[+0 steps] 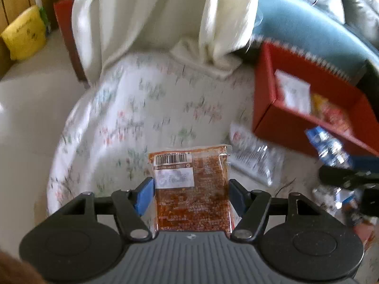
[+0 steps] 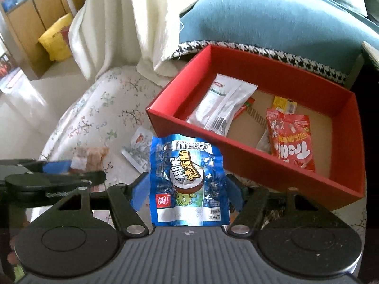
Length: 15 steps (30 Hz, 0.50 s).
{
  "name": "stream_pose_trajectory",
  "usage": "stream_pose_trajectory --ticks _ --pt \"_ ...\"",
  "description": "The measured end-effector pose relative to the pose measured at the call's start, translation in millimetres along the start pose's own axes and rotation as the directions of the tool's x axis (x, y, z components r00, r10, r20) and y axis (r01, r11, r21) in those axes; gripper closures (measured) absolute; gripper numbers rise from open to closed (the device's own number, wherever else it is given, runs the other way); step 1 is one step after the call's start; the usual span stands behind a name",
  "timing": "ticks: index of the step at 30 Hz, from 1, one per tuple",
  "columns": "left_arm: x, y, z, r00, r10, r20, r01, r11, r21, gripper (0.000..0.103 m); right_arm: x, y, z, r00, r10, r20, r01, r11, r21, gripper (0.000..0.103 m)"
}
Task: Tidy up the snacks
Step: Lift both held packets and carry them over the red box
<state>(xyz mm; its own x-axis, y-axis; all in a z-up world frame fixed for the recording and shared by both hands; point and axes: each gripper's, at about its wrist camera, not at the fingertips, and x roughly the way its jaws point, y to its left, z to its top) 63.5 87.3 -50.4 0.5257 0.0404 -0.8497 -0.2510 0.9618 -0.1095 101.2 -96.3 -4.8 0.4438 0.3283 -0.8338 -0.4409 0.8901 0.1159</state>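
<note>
Right gripper (image 2: 187, 189) has its blue pads pinched in on a crinkly blue foil sausage packet (image 2: 188, 182), bottom centre of its view; best carry it over the near wall of the red cardboard box (image 2: 279, 163), at right, before letting go. Left gripper (image 1: 190, 195) is clamped the same way on a flat brown-red sauce pouch (image 1: 191, 189), low centre, above the floral cloth (image 1: 142, 108).

My left wrist camera looks down along my fingers, close over the floral cloth (image 1: 132, 108); my right camera sits close beside the red box (image 2: 213, 139). Both views share them.
</note>
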Motion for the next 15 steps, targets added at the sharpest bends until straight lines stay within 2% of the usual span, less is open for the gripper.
stream_pose_trajectory --ticks 6,15 --pt "-18.5 -4.8 10.7 0.997 -0.068 0.043 0.069 0.998 -0.007 0.044 -18.4 -0.1 4.4 0.999 0.011 0.053 -0.011 1.000 0.008 0.029" --pt "-42.4 -37.4 30.8 0.988 -0.094 0.122 0.088 0.995 0.055 0.044 -42.5 -19.5 1.9 0.993 -0.009 0.117 0.001 0.998 0.067 0.029"
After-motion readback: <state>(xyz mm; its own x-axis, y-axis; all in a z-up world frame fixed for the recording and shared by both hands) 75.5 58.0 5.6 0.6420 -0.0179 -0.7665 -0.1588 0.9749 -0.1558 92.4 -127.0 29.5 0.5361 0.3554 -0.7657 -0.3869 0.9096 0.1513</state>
